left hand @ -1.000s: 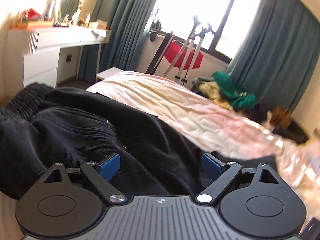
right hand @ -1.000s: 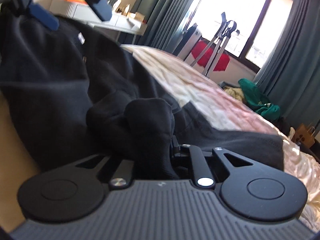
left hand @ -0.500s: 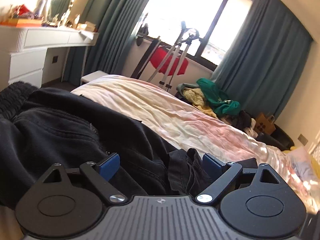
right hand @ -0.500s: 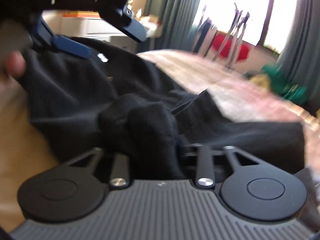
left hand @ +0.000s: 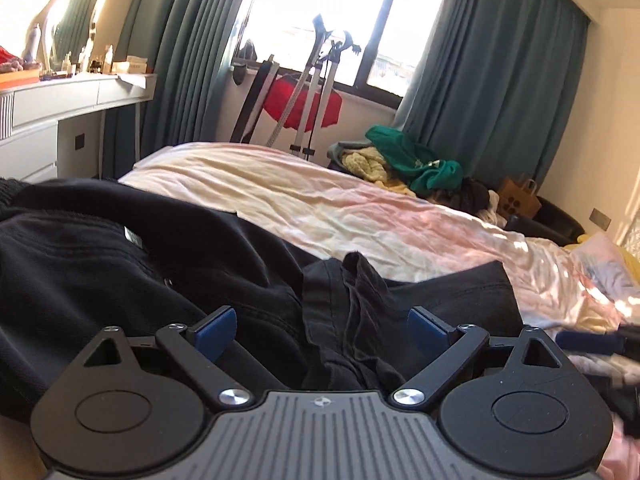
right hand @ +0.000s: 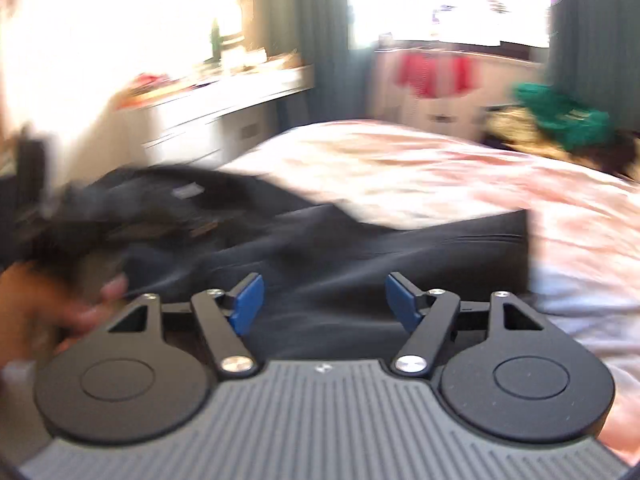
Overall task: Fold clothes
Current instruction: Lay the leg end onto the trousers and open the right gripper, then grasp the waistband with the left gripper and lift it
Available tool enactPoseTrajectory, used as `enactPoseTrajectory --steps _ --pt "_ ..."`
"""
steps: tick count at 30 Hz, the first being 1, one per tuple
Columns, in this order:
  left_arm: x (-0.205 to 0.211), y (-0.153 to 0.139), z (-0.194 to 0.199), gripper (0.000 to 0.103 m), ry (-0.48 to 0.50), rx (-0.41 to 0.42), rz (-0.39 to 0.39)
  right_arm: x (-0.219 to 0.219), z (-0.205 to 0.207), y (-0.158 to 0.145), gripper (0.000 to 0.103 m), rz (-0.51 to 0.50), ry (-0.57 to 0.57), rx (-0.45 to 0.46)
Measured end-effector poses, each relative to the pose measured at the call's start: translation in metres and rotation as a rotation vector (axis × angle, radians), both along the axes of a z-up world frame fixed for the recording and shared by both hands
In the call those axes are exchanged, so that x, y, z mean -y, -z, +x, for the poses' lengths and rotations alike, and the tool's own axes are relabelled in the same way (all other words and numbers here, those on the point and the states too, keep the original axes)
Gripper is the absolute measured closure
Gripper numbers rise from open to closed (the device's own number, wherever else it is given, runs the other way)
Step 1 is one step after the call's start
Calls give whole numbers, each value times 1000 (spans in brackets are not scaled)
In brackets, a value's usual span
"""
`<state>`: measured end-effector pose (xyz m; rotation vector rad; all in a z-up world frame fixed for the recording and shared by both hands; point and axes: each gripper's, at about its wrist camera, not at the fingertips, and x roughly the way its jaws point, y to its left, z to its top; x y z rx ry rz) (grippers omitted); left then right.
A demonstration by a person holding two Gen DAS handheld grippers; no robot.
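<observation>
— Clothing is what, and where is it found?
— Black trousers (left hand: 120, 280) are spread over the pink bedsheet (left hand: 360, 216), directly ahead of and beneath both tongs. A bunched fold (left hand: 352, 312) is seen rising between the fingers of the left tongs (left hand: 322, 330).

— Is that fold gripped?
— No. The left tongs are held released, blue pads (left hand: 216, 330) wide apart, with the cloth lying loose between them.

— And the right tongs (right hand: 324, 300)?
— Released as well; flat black fabric (right hand: 360, 248) is seen beyond the spread pads (right hand: 250, 300). That view is blurred. A bare hand (right hand: 60, 312) is glimpsed to their left, against the cloth.

— What is seen farther off?
— A heap of green and yellow clothes (left hand: 416, 164) is piled far ahead and to the right of the left tongs, a white dresser (left hand: 60, 112) stands far left, and teal curtains (left hand: 488, 80) are hung by the window behind.
</observation>
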<state>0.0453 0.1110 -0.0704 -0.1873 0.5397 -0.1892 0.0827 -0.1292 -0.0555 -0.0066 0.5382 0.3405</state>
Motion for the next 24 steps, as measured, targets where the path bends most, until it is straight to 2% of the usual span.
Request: enactPoseTrajectory --steps 2,5,7,11,15,17,22,24 --pt "7 5 -1 9 -43 -11 58 17 8 0 33 10 117 0" --pt "15 15 2 9 -57 -51 137 35 14 6 33 47 193 2" --pt "18 23 6 9 -58 -96 168 41 22 18 33 36 229 -45" --pt "10 32 10 6 -75 -150 111 45 39 56 33 19 284 -212" --pt "4 27 6 6 -97 -150 67 43 40 69 30 19 304 -212" --pt "-7 21 0 6 -123 -150 3 42 42 70 29 13 303 -206" --pt "-63 7 -35 6 -327 -162 -311 45 39 65 29 33 310 -205" --pt "-81 4 -51 6 -397 -144 -395 45 37 63 29 24 311 -203"
